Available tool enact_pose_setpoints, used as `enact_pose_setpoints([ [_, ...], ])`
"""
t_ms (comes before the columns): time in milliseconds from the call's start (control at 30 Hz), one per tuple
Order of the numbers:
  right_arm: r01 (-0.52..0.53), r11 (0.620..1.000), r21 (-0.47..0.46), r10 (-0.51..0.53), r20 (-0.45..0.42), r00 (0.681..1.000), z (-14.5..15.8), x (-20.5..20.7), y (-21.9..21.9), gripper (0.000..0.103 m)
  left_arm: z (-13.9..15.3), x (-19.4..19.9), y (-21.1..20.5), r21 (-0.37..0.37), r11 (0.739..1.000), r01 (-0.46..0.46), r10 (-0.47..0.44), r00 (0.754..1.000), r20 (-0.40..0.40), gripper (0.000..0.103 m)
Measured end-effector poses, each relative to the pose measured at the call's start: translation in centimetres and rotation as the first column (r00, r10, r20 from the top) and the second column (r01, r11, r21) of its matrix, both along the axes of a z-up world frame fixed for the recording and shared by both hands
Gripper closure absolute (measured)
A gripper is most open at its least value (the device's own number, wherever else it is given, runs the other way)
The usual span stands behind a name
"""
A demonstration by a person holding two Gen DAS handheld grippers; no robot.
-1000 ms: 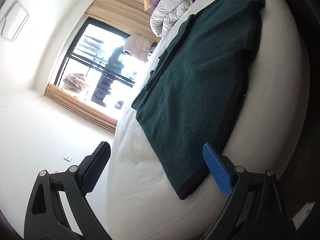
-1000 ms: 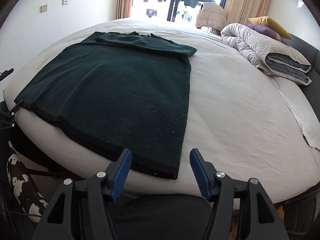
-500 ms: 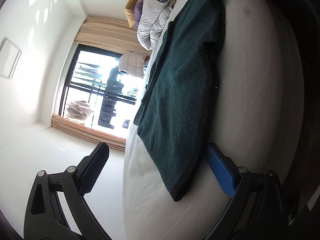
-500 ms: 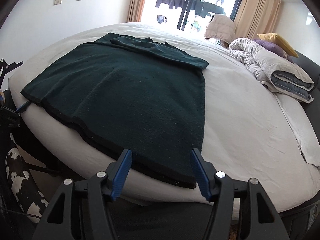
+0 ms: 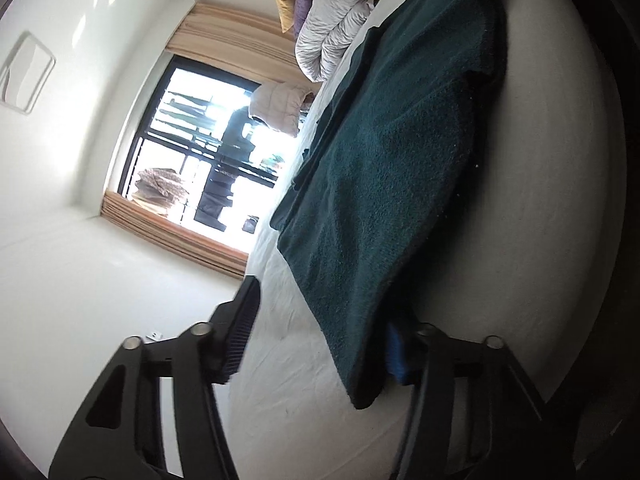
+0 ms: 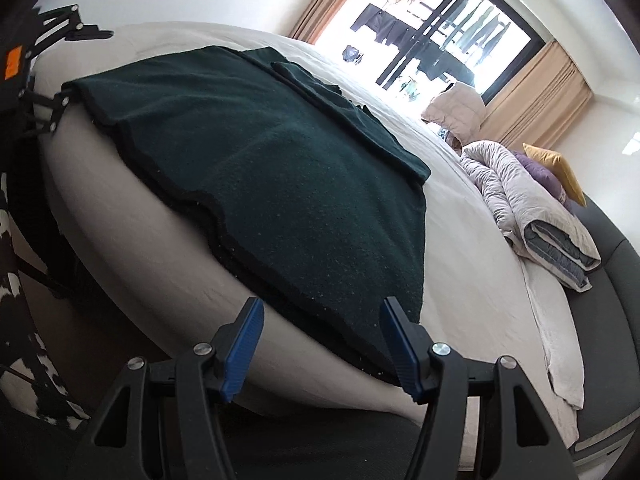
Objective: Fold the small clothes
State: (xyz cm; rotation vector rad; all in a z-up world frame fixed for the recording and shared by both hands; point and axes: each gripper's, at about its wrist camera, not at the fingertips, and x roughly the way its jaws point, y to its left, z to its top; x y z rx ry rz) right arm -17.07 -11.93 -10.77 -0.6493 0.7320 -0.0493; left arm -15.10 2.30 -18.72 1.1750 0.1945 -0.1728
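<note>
Left gripper [image 5: 320, 340] jaws closing, dark green garment [image 5: 400, 168] corner between; right gripper [image 6: 320, 344] open at hem.

Both wrist cameras sat low at the white bed's [image 5: 560, 240] edge, close in. The left view was rolled sideways. They shared the dark green knitted garment [image 6: 280, 184], the bright curtained window [image 5: 200, 152] and the folded grey quilt [image 6: 532, 216].
</note>
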Motion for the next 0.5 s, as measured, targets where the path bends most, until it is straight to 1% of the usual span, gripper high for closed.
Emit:
enact_pose_setpoints([
  [33,-0.006,1.000,-0.021,0.006,0.000,1.000,-0.2,0.0,0.4,0.040,0.0,0.1,0.0,-0.009,1.000,-0.002,0.002,1.000,-0.017,0.071],
  [67,-0.011,0.999,-0.041,0.011,-0.002,1.000,-0.4,0.1,0.7,0.040,0.0,0.2,-0.1,-0.013,1.000,-0.001,0.001,1.000,-0.024,0.072],
  [133,-0.011,0.997,-0.080,0.010,-0.012,1.000,-0.9,0.5,1.2,0.040,0.0,0.1,-0.2,-0.026,1.000,0.005,-0.006,0.999,-0.039,0.079],
  [167,-0.015,0.995,-0.095,0.013,-0.021,1.000,-1.1,0.7,1.4,0.040,0.1,0.2,-0.2,-0.037,0.999,0.004,-0.006,0.999,-0.049,0.085],
  [233,-0.026,0.992,-0.126,0.022,-0.033,0.999,-1.6,0.7,2.1,0.040,0.7,0.3,-0.1,-0.075,0.997,0.003,-0.008,0.998,-0.062,0.088],
  [267,-0.038,0.990,-0.139,0.034,-0.036,0.999,-1.7,0.8,2.3,0.040,1.1,0.4,0.0,-0.099,0.995,-0.003,-0.004,0.997,-0.071,0.092],
  [400,-0.071,0.977,-0.201,0.062,-0.047,0.997,-2.5,0.9,3.2,0.040,2.9,0.8,0.6,-0.201,0.979,-0.030,0.010,0.995,-0.100,0.097],
  [500,-0.088,0.961,-0.263,0.075,-0.059,0.995,-3.2,1.1,3.5,0.040,4.0,1.1,1.0,-0.251,0.967,-0.041,0.016,0.995,-0.101,0.097],
])
